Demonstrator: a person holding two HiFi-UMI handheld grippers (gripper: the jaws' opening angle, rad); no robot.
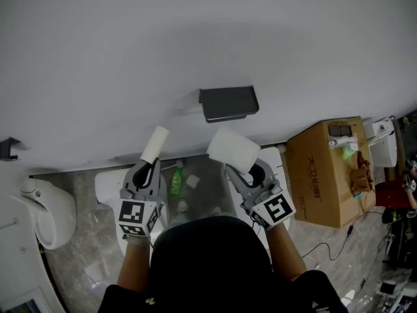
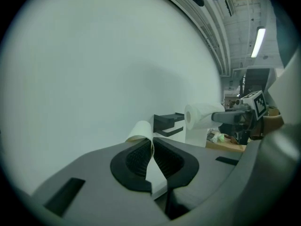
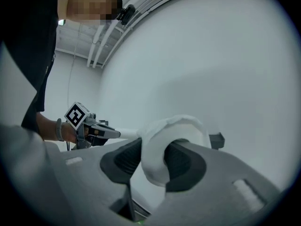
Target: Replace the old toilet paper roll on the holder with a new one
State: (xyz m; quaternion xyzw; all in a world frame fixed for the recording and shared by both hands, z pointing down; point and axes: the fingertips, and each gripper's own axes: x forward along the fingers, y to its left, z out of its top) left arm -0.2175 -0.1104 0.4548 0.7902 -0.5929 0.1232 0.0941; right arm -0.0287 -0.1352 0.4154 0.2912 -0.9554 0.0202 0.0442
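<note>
A dark grey holder (image 1: 228,103) is fixed to the white wall and carries no roll. Below it to the left, my left gripper (image 1: 148,166) is shut on the old roll, a bare pale cardboard tube (image 1: 155,143) that points up at the wall. In the left gripper view the tube's thin wall (image 2: 141,132) is pinched between the pads, with the holder (image 2: 168,122) beyond. My right gripper (image 1: 242,167) is shut on a full white toilet paper roll (image 1: 233,149) just under the holder. The pads squeeze the roll's side (image 3: 174,135) in the right gripper view.
A brown cardboard box (image 1: 329,171) with small items on top stands at the right by the wall. A white toilet (image 1: 45,214) is at the left. Between my arms sits a bin (image 1: 195,188) lined with a clear bag that holds scraps and a green item. Cables lie on the floor at the right.
</note>
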